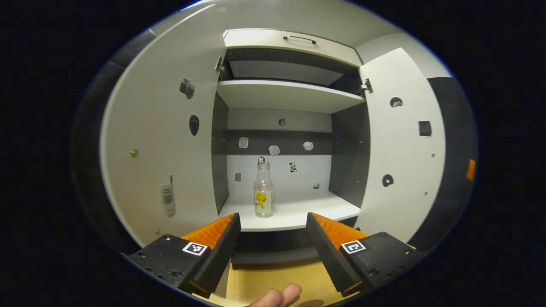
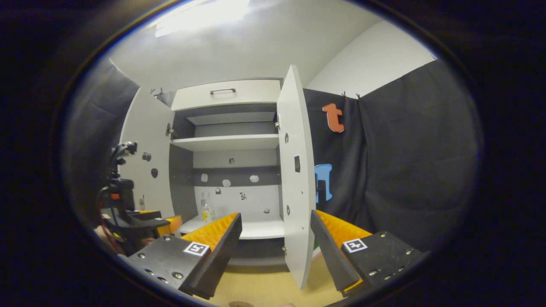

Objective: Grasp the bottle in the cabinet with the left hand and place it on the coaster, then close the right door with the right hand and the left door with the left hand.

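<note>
Prog: nothing done yet | bottle (image 1: 263,187) upright on cab shelf, frame ctr | L grip (image 1: 273,238) spread, short of it | R grip (image 2: 276,243) spread, empty | doors (image 2: 296,179) both open | left: grab, coaster, shut R+L

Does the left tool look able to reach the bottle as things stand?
Probably yes: the left tool is open, facing the upright bottle on the lower shelf, both doors swung wide.

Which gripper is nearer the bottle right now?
Left. The left gripper faces the bottle head-on, short of the shelf; the right gripper sits farther back by the right door.
</note>
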Demonstrator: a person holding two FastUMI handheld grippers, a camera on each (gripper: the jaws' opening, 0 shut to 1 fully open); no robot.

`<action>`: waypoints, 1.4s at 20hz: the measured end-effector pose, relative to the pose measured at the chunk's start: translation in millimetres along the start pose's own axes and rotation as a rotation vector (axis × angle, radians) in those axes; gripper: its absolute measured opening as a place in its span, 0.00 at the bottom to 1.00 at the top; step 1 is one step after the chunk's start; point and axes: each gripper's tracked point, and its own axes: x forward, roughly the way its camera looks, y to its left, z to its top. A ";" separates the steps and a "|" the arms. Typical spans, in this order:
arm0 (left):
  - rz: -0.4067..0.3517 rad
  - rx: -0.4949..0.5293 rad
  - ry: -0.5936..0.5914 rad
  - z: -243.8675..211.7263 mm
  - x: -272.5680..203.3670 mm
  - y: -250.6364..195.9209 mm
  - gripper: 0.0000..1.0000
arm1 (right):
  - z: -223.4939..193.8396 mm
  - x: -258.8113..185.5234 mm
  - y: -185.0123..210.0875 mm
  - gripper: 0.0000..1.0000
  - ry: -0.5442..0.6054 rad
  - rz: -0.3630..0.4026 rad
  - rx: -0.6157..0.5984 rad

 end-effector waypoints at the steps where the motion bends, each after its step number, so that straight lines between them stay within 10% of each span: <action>1: 0.003 -0.021 0.009 -7.3 22.6 -0.4 0.98 | -4.2 4.3 -1.1 0.98 0.010 -0.010 -0.008; 12: 0.107 -0.079 0.017 -33.8 198.3 26.9 0.99 | -49.1 30.8 -1.7 0.94 0.080 -0.024 0.071; 24: 0.084 -0.087 0.042 -33.7 255.0 19.6 0.99 | -69.6 14.4 -11.3 0.98 0.120 -0.003 0.054; 28: 0.056 -0.058 0.060 -30.6 239.7 18.9 0.84 | -53.2 -12.0 -31.1 0.98 0.081 -0.029 0.019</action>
